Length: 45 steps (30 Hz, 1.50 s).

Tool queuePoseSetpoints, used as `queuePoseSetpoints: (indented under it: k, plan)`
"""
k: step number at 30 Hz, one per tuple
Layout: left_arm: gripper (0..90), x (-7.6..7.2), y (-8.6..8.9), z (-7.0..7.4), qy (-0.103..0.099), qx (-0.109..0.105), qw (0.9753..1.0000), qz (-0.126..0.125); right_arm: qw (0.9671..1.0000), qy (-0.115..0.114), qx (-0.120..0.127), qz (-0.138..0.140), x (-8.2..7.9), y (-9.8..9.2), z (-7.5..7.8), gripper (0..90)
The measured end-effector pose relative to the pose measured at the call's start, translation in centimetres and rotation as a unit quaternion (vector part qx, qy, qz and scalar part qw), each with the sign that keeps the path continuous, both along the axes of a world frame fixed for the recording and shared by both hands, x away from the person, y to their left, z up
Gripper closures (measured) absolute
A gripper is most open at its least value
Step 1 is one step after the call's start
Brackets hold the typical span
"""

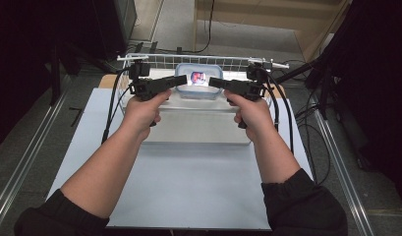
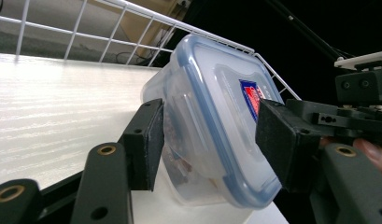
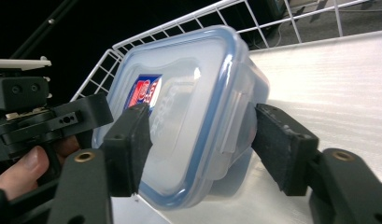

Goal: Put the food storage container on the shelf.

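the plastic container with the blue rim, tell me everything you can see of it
The container is clear plastic, rectangular with rounded corners, its lid edged in blue and bearing a red and blue label. The lid is on. It sits on the pale surface inside the white wire basket. The left claw and right claw each straddle an end, jaws open.

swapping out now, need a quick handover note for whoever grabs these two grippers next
Left gripper: open, jaws set around one end of the clear food container with a blue-rimmed lid, one above the lid, one below the base.
Right gripper: open, jaws straddling the opposite end the same way, near a side latch.
The container sits on the pale surface inside the white wire basket, lid on, red and blue label on top.
Done: both grippers positioned at the container.
Left: close both grips, then probably lift or open it.
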State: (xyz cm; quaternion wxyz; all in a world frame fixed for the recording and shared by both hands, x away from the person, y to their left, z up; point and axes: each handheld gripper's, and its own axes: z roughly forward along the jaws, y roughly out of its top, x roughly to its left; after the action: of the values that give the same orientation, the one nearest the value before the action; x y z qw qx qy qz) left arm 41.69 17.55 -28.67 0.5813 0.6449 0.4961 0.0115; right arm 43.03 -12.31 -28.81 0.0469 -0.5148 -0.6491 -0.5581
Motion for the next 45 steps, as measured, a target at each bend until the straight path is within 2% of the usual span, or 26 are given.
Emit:
queuePoseSetpoints:
  k: [3, 7, 12, 13, 16, 17, 19, 21, 22, 23, 24, 25, 28, 30, 37, 39, 40, 44, 45]
  plan:
    - [40.6, 0.0, 0.0, -0.1, -0.004, 0.004, 1.0, 0.002, 1.0, -0.001, -0.007, -0.005, 0.1, 0.1, -0.1, 34.0]
    - [32.7, -0.3, 0.2, 0.2, -0.014, 0.013, 0.9997, 0.014, 0.9999, -0.015, -0.004, -0.008, -0.1, 0.0, 0.1, 28.4]
    - [28.0, -1.3, 0.8, 0.8, -0.033, 0.024, 0.9989, 0.021, 0.9988, -0.039, -0.026, -0.014, -1.1, -0.3, 0.7, 21.5]
    - [27.6, -1.7, 0.9, 0.9, -0.038, 0.026, 0.9987, 0.021, 0.9983, -0.047, -0.032, -0.016, -1.4, -0.4, 0.9, 21.3]
    - [26.1, -3.2, 0.9, 1.1, -0.062, 0.05, 0.9966, 0.021, 0.9956, -0.077, -0.051, -0.019, -2.8, -0.6, 1.6, 20.4]
    - [25.9, -3.8, 0.9, 1.1, -0.069, 0.05, 0.9962, 0.02, 0.9944, -0.086, -0.057, -0.02, -3.4, -0.7, 1.7, 20.3]
    - [25.7, -5.1, 1.0, 0.9, -0.082, 0.049, 0.9953, 0.015, 0.9924, -0.101, -0.067, -0.024, -4.7, -0.8, 1.6, 20.1]
    - [25.4, -6.5, 1.0, 0.6, -0.099, 0.068, 0.9927, 0.009, 0.9891, -0.118, -0.084, -0.027, -6.0, -1.0, 1.1, 20.0]
    - [25.4, -6.5, 1.0, 0.6, -0.099, 0.068, 0.9927, 0.009, 0.9891, -0.118, -0.084, -0.027, -6.0, -1.0, 1.1, 20.0]
    - [25.4, -7.7, 1.1, 0.1, -0.114, 0.082, 0.99, 0.007, 0.9862, -0.129, -0.099, -0.031, -7.1, -1.1, 0.4, 19.8]
    - [25.4, -7.7, 1.1, 0.1, -0.114, 0.082, 0.99, 0.007, 0.985, -0.135, -0.104, -0.032, -7.7, -1.2, 0.0, 19.7]
    - [25.4, -8.7, 1.3, -0.5, -0.121, 0.085, 0.989, 0.005, 0.9836, -0.142, -0.106, -0.032, -8.1, -1.3, -0.5, 19.6]
    - [25.4, -10.0, 1.7, -1.5, -0.129, 0.088, 0.9877, 0.002, 0.981, -0.152, -0.116, -0.034, -9.5, -1.6, -1.8, 18.4]
    - [25.4, -10.8, 1.9, -2.4, -0.136, 0.091, 0.9865, -0.001, 0.9775, -0.164, -0.129, -0.033, -10.5, -1.7, -2.6, 18.9]
    - [24.5, -13.6, 2.9, -6.2, -0.149, 0.11, 0.9827, -0.008, 0.9721, -0.18, -0.148, -0.029, -13.4, -2.1, -6.4, 19.6]
    - [23.9, -14.4, 3.1, -7.5, -0.153, 0.123, 0.9805, -0.01, 0.9707, -0.182, -0.154, -0.03, -14.2, -2.3, -7.9, 19.4]
    - [23.6, -14.8, 3.2, -8.1, -0.153, 0.131, 0.9794, -0.011, 0.969, -0.185, -0.161, -0.031, -14.6, -2.4, -8.6, 19.3]
    - [23.5, -16.2, 3.7, -10.6, -0.137, 0.151, 0.9788, -0.015, 0.9644, -0.192, -0.177, -0.038, -16.3, -2.7, -11.2, 18.8]
    - [23.5, -16.6, 3.8, -11.1, -0.136, 0.158, 0.9779, -0.015, 0.9636, -0.194, -0.18, -0.039, -16.8, -2.8, -11.8, 18.5]
